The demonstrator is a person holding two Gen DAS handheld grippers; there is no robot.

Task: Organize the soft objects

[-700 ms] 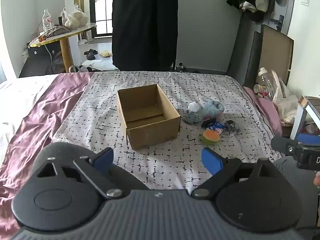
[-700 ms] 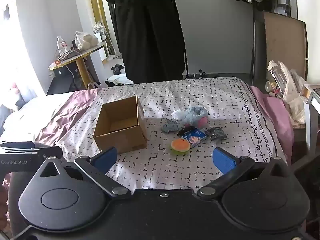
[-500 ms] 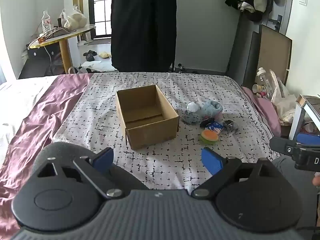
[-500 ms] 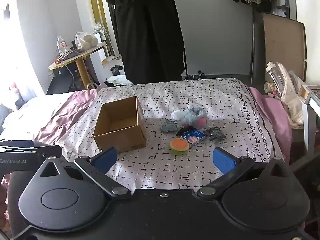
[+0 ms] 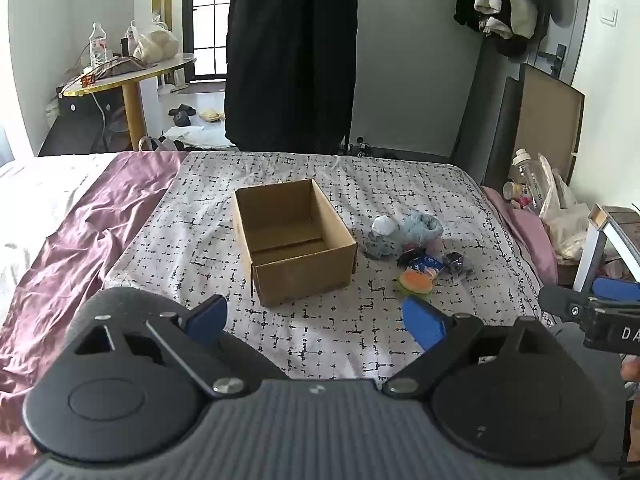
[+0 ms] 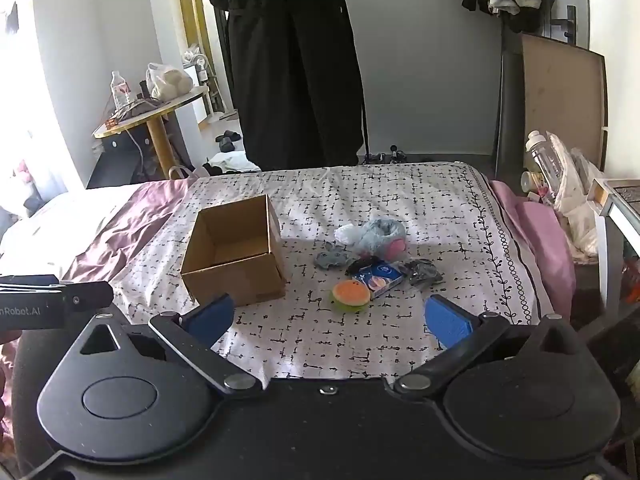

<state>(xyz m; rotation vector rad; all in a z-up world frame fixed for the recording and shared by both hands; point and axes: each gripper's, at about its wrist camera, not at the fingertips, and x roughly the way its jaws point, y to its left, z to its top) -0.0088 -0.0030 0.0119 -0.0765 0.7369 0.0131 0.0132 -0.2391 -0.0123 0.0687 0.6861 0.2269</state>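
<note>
An open, empty cardboard box point(image 5: 294, 240) point(image 6: 236, 254) stands on the patterned bedspread point(image 5: 332, 336). To its right lie soft things: a pale blue plush point(image 5: 408, 230) point(image 6: 376, 236), a small grey toy point(image 6: 330, 259), an orange-and-green burger-like toy point(image 5: 416, 281) point(image 6: 351, 294), a blue packet point(image 5: 428, 264) point(image 6: 380, 276) and a dark crumpled piece point(image 5: 456, 263) point(image 6: 424, 272). My left gripper point(image 5: 316, 320) is open and empty at the bed's near edge. My right gripper point(image 6: 330, 320) is open and empty, just short of the burger toy.
A person in black point(image 5: 292, 56) stands at the far side of the bed. A mauve sheet point(image 5: 60, 248) covers the bed's left part. A round side table point(image 5: 128, 76) is at back left, bags and bottles point(image 5: 552, 204) at the right.
Both grippers have drifted slightly toward the bed, with the box and toys a little lower and closer in view. Nothing was grasped or moved.
</note>
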